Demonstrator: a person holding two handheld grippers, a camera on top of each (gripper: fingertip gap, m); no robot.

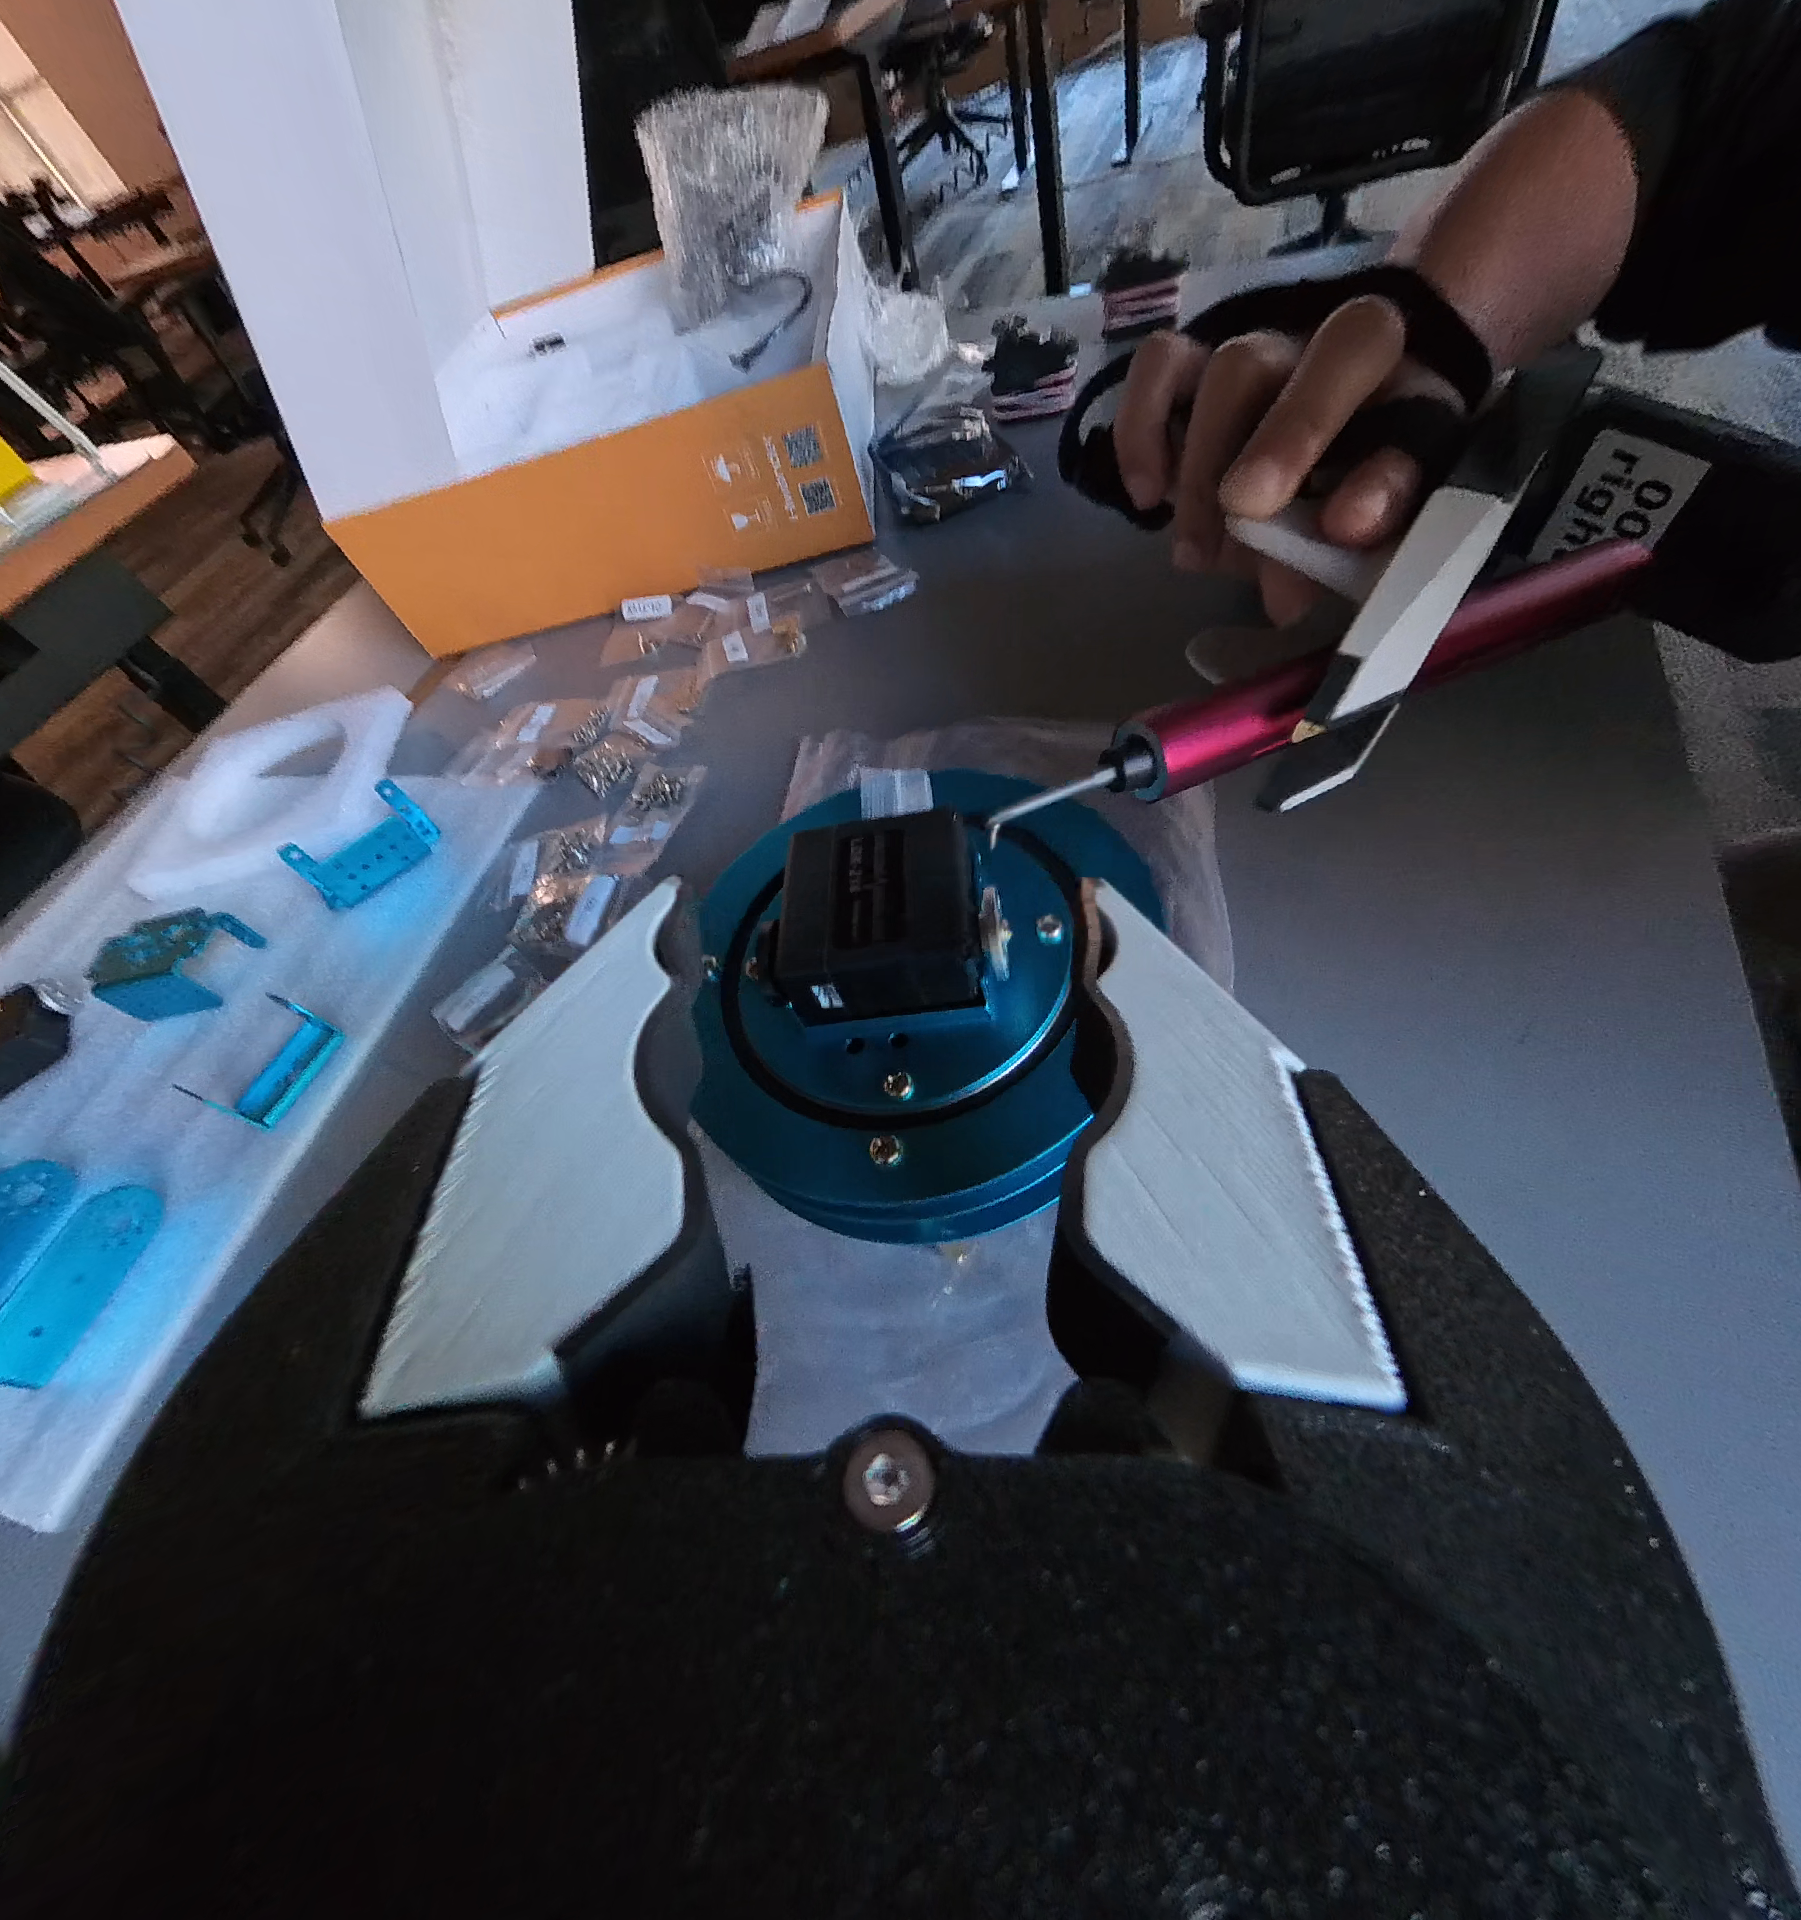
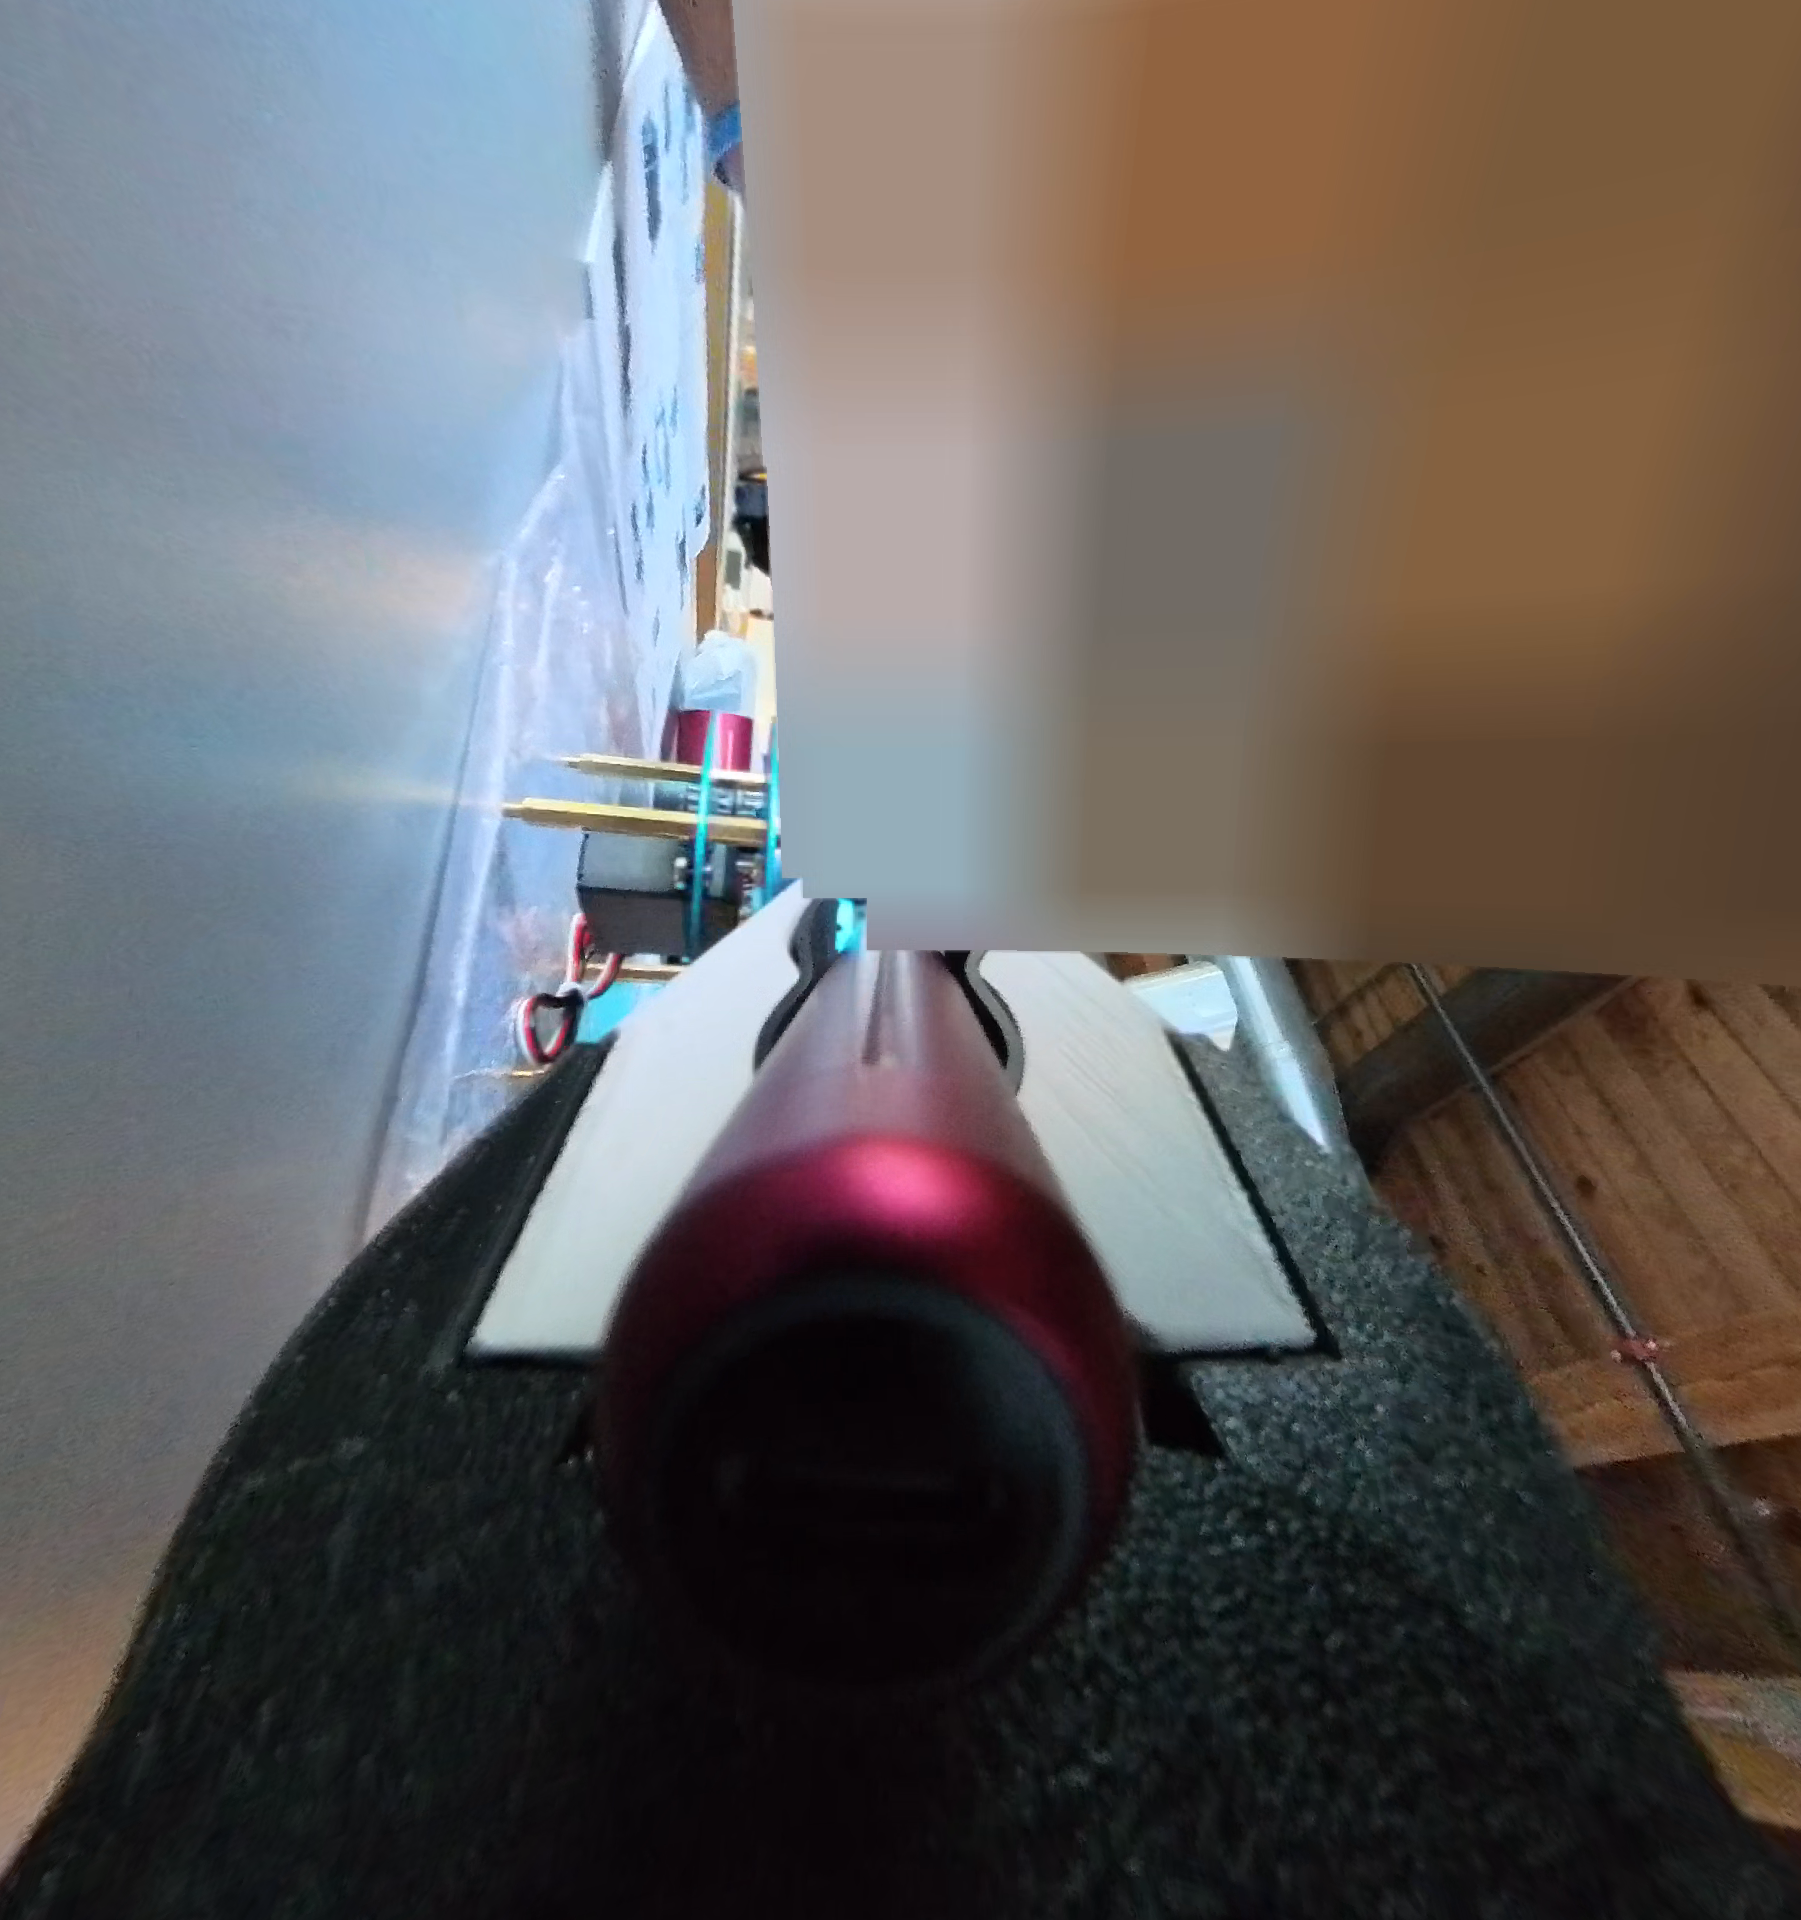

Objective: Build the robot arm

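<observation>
One blue round base [image 1: 917, 1101]; one black servo [image 1: 880, 920]; one red screwdriver [image 1: 1291, 707]; one orange box [image 1: 605, 520]

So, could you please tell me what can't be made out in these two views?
- Screwdriver tip contact on the black servo: too small, left wrist view.
- Blue round base sides: hidden by left gripper fingers.
- Scene beyond right gripper: covered by blur patch, right wrist view.

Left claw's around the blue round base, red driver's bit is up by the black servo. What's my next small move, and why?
Probably ease the red metal screwdriver down slightly, so its thin bit seats at the top right corner of the black box-shaped servo. The right claw grips the driver, and the left claw brackets the blue round metal base, apparently steadying it.
</observation>
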